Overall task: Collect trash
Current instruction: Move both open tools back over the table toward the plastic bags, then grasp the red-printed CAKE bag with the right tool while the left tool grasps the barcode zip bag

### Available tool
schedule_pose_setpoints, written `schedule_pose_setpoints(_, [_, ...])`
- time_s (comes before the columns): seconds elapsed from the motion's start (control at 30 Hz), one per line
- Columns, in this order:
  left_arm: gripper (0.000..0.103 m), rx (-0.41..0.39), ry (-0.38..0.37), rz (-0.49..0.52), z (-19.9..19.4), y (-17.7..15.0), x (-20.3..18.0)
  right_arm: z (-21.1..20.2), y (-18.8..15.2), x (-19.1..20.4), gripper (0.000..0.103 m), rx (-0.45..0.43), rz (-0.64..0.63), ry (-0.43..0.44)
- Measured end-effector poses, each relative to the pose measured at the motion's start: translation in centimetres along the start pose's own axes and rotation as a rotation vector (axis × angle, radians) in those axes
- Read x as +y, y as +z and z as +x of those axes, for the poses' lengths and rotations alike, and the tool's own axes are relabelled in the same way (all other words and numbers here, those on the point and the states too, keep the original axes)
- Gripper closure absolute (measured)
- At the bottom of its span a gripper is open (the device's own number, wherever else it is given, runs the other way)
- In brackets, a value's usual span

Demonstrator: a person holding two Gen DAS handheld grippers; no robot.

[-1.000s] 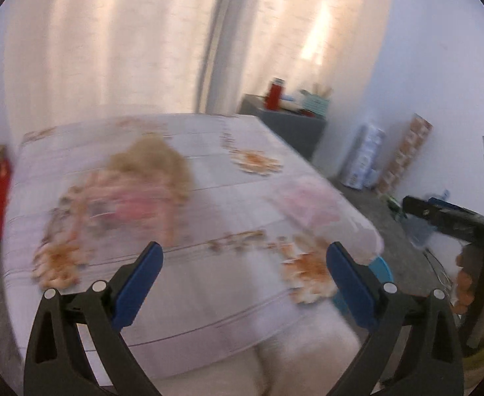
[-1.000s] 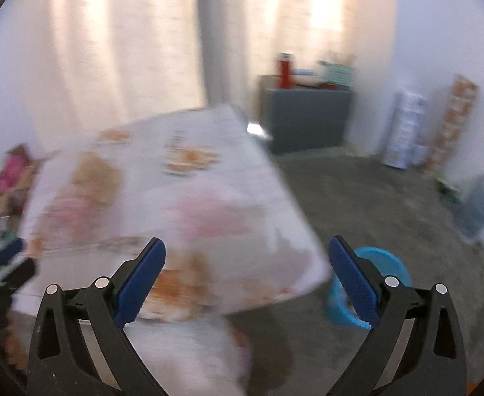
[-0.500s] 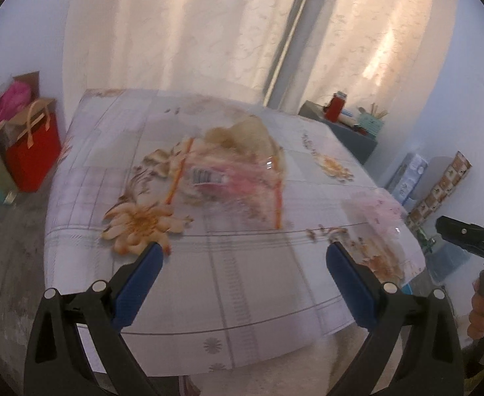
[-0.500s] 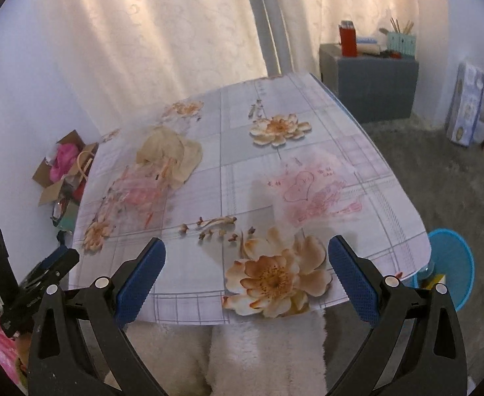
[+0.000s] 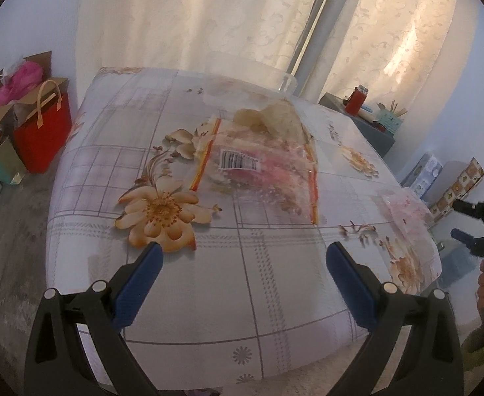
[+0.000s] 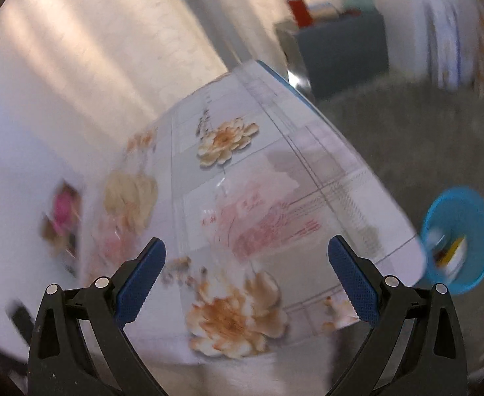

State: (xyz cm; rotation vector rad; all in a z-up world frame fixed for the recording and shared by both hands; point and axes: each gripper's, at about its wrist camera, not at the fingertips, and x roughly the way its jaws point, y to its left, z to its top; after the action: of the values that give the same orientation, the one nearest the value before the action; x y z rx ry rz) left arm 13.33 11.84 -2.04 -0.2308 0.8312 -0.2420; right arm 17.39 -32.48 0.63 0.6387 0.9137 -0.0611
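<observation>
Both claws, left gripper point(image 5: 240, 265) and right gripper point(image 6: 247, 262), are gaping wide and empty, leaving the clear crinkled plastic wrappers point(image 5: 261, 161) lying uncollected on the floral-clothed table point(image 5: 209, 297).

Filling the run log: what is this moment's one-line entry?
left tongs open, empty | right tongs open, empty | clear wrappers on table | blue bin on floor

Two clear plastic wrappers on the table: one barcoded point(image 5: 261, 168) mid-table, one pink-printed point(image 6: 265, 217) right. One blue bin point(image 6: 456, 241) on the floor, far right.
</observation>
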Motion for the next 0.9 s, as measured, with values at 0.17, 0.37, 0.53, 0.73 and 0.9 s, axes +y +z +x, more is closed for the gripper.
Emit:
schedule_pose_setpoints(0.17, [0.006, 0.003, 0.002, -0.020, 0.0, 0.0, 0.4, 1.6, -0.1, -3.4, 0.008, 0.097, 0.285, 0.171])
schedule_pose_setpoints(0.37, [0.006, 0.005, 0.000, -0.017, 0.2, 0.1, 0.5, 4.2, -1.5, -3.9, 0.008, 0.209, 0.435, 0.274])
schedule_pose_setpoints(0.53, [0.006, 0.011, -0.005, -0.016, 0.4, 0.3, 0.7, 6.6, -0.7, -3.2, 0.013, 0.207, 0.443, 0.231])
schedule_pose_setpoints(0.73, [0.006, 0.020, 0.003, -0.041, 0.5, 0.2, 1.3, 9.0, 0.6, -2.0, 0.026, 0.181, 0.419, 0.183])
schedule_pose_setpoints(0.9, [0.006, 0.034, 0.004, -0.062, 0.7, 0.0, 1.9, 9.5, 1.3, -1.8, 0.057, 0.161, 0.394, 0.136])
